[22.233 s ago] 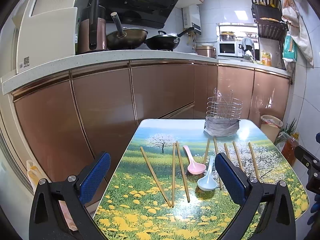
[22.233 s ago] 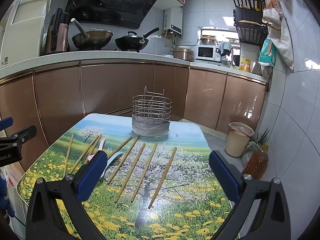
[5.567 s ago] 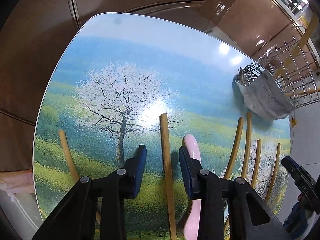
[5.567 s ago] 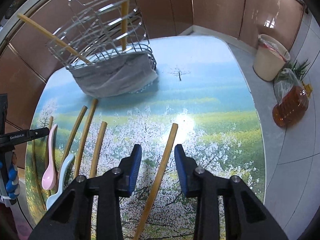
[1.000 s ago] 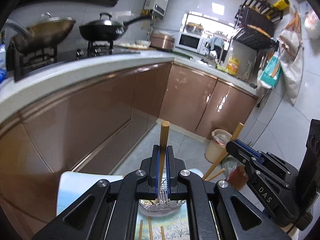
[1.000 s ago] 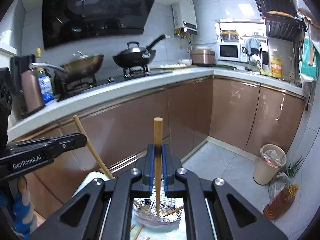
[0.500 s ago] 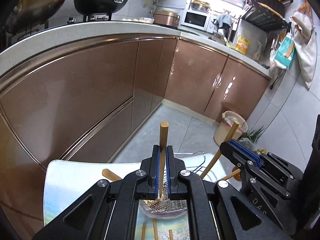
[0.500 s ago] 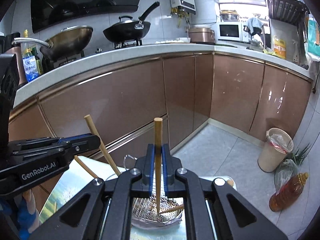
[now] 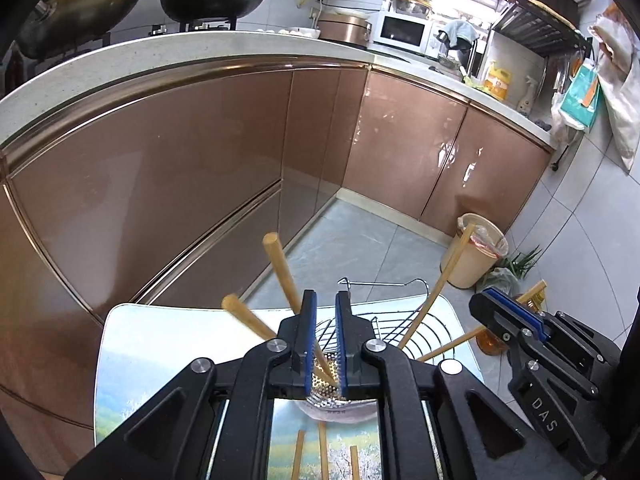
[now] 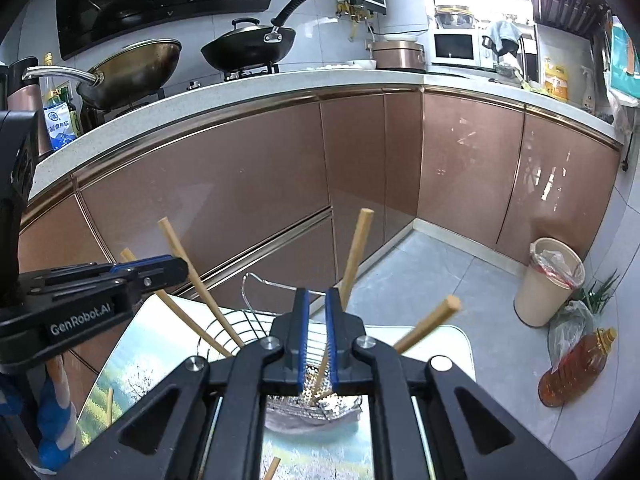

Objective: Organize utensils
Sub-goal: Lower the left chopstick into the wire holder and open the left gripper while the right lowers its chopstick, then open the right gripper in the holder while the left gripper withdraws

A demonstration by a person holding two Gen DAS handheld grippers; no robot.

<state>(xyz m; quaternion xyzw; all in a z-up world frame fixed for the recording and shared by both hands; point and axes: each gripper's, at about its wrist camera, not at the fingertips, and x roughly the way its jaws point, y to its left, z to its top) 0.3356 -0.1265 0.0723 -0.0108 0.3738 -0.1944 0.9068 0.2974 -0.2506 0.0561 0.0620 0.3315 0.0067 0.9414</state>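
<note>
Both grippers hover over the wire utensil basket (image 9: 384,322) at the table's far end. My left gripper (image 9: 323,300) is slightly open; the chopstick (image 9: 280,268) it released leans left inside the basket, beside another chopstick (image 9: 244,316). My right gripper (image 10: 315,298) is slightly open too; its chopstick (image 10: 357,248) leans right in the basket (image 10: 224,330), and another chopstick (image 10: 428,324) tilts right, blurred. Other chopsticks (image 10: 188,264) stand in the basket. Loose chopsticks (image 9: 298,454) lie on the table below.
The flower-print table (image 9: 136,344) stands before copper kitchen cabinets (image 9: 180,168). A bin (image 10: 550,286) and an oil bottle (image 10: 574,366) sit on the floor to the right. The right gripper's body (image 9: 532,344) shows in the left wrist view.
Both grippers have opened a little and let go of their chopsticks, which have dropped into the basket and tipped sideways. Both grippers have lowered towards the basket.
</note>
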